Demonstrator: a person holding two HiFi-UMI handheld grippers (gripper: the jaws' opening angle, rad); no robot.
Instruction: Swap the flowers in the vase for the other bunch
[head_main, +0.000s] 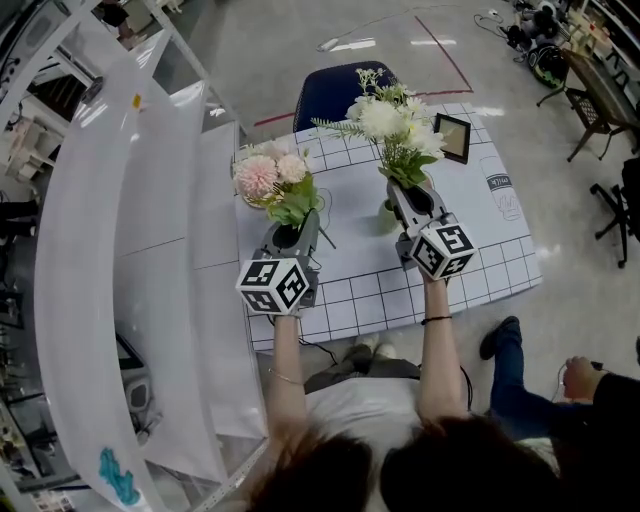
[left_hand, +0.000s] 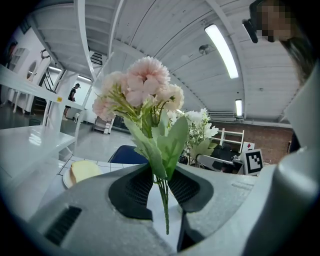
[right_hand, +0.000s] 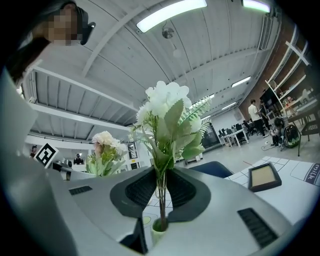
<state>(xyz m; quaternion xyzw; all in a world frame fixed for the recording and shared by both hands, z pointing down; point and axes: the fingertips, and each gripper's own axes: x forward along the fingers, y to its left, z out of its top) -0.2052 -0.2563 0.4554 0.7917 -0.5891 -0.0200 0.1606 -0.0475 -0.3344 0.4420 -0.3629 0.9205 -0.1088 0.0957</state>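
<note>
My left gripper (head_main: 296, 230) is shut on the stems of a pink flower bunch (head_main: 268, 176), held upright above the left side of the gridded white table (head_main: 485, 250). In the left gripper view the green stems (left_hand: 163, 200) are pinched between the black pads, and the pink blooms (left_hand: 142, 90) stand above. My right gripper (head_main: 414, 197) is shut on the stems of a white flower bunch (head_main: 393, 122). Its stem ends reach down into the mouth of a small pale green vase (right_hand: 160, 226), which shows just left of the jaws in the head view (head_main: 386, 215).
A plate holding something pale yellow (left_hand: 82, 172) lies at the table's far left, behind the pink bunch. A small framed picture (head_main: 452, 137) lies at the far right. A blue chair (head_main: 335, 95) stands beyond the table, white panels (head_main: 150, 250) run along the left, and a person (head_main: 540, 390) sits at lower right.
</note>
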